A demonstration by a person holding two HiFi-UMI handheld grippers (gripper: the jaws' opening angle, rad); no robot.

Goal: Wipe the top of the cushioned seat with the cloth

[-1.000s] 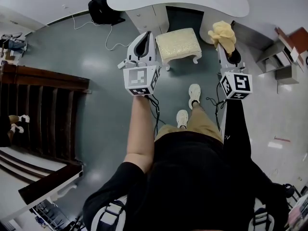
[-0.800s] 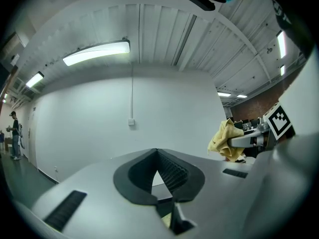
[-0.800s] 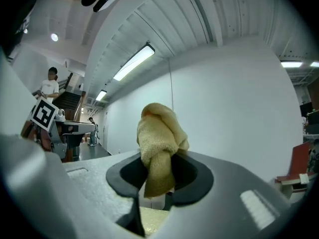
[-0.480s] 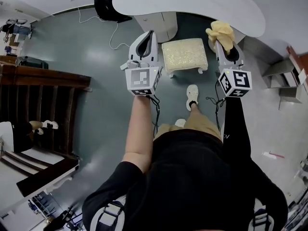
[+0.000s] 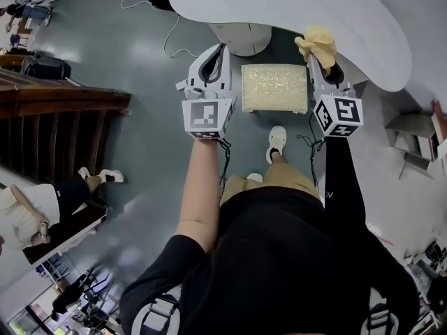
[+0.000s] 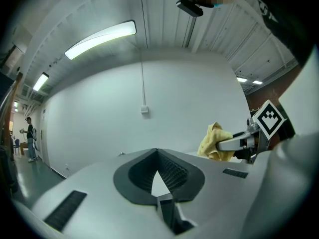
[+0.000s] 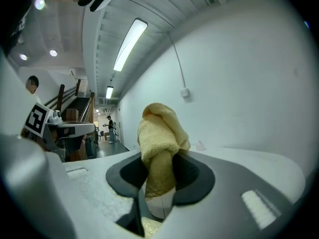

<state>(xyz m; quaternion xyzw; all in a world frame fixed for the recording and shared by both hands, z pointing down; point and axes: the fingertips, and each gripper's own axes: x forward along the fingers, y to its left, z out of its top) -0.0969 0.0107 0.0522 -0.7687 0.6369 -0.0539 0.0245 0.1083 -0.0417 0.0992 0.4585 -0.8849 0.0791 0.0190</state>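
While the right gripper (image 5: 323, 67) pinches the yellow cloth (image 5: 318, 44), the left gripper (image 5: 221, 50) is closed on nothing. The cushioned seat (image 5: 274, 87) stands between them, by the edge of the white table (image 5: 293, 5).

My left gripper (image 5: 218, 48) and right gripper (image 5: 316, 61) — pale grey moulded shells, dark ribbed pads (image 6: 172, 172) inside. White cube with black square markers on each: left cube (image 5: 207, 117), right cube (image 5: 339, 115). Thin black cables (image 5: 225, 162) behind. I wear black shirt (image 5: 279, 257), long black right sleeve (image 5: 342, 187), tan trousers (image 5: 283, 179), white shoes (image 5: 276, 142).
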